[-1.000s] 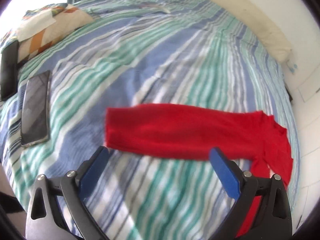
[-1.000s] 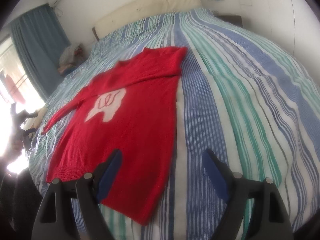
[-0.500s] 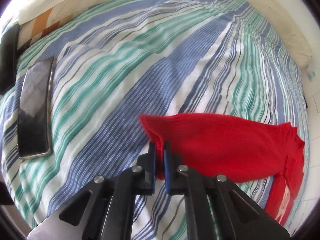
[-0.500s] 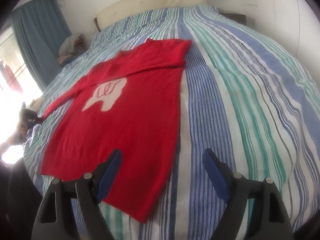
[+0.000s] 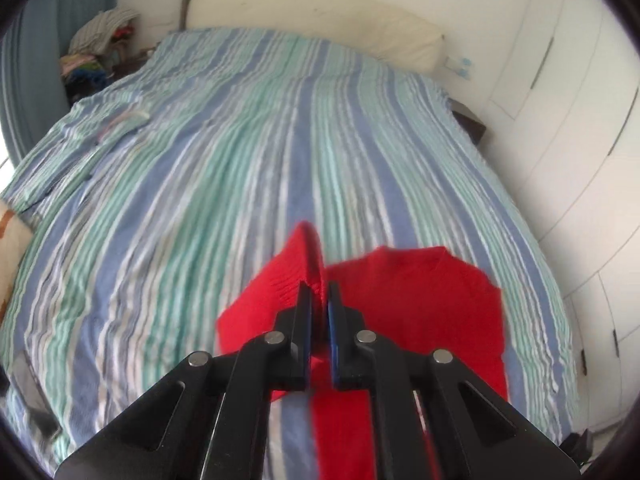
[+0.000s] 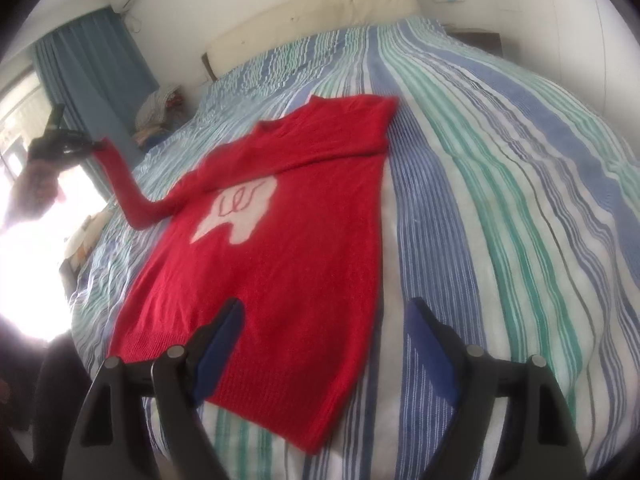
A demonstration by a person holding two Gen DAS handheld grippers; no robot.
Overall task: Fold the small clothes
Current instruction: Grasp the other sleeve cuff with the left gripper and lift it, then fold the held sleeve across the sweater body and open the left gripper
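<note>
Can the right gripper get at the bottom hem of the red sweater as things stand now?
Probably yes. The right gripper hangs open just above the red sweater, with its hem lying flat on the striped bed cover below the jaws. Nothing lies between them. The left gripper holds the sleeve far off.

No legible text on the red sweater [image 6: 288, 248]

Left gripper [image 5: 319, 294] pinched tight, blue-padded fingers [image 5: 305, 320] clamped on the cuff of a red sleeve [image 6: 124, 184], held aloft and angled downward. Seen from the right wrist view, carried high at far left by a hand [image 6: 34, 188] wrapped round its grip. Right gripper [image 6: 326, 312] spread wide, nothing between the pads, tilted downward, hovering low over the hem of the red sweater [image 6: 280, 248].
</note>
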